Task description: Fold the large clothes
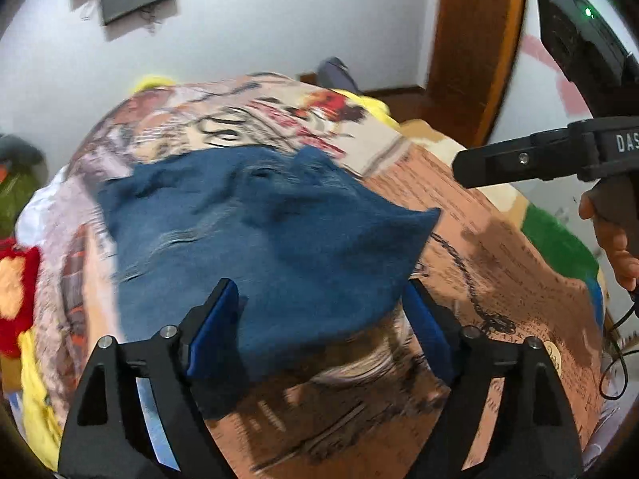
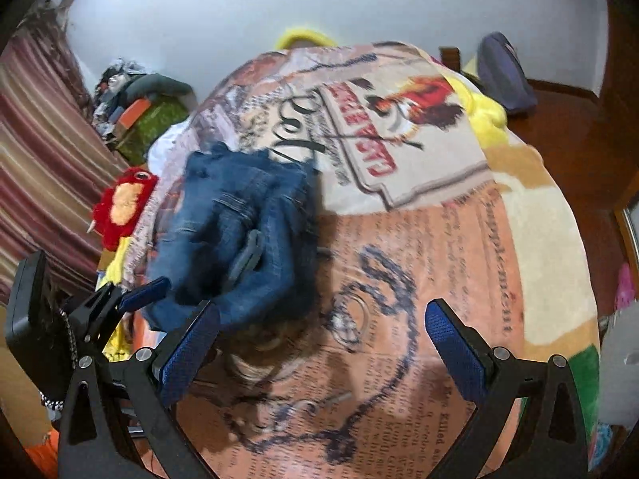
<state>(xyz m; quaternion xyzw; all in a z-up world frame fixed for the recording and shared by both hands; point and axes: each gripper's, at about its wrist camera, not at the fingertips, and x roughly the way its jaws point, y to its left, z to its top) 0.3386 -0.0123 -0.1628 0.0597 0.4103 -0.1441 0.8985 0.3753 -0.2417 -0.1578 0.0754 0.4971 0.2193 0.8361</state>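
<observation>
While both grippers hang above the bed, the relation that matters is that the folded blue jeans (image 1: 255, 239) lie directly ahead of the left gripper (image 1: 319, 319), their near edge reaching in between its 2 blue pads (image 1: 211, 323), though the pads stand wide apart and do not press the cloth; nothing is held. Seen from the right wrist view, the jeans (image 2: 239, 231) sit to the left and slightly farther off than the right gripper (image 2: 319, 343), whose jaws also stand wide with only the printed blanket (image 2: 399, 279) between them; the left hand is therefore the nearer, I judge. Long axis of the bundle cannot be told surely; it looks roughly as deep as it is wide, running from near to far. Left of the bed a red and orange plush toy (image 2: 124, 203) lies at the blanket's edge. Denim appears thick, faded at the seams and bunched in soft ridges, likely to hold a crease stiffly; the blanket is fleecy, orange and cream with newsprint lettering; yellow bedding (image 2: 487, 115) shows at the far right corner.
</observation>
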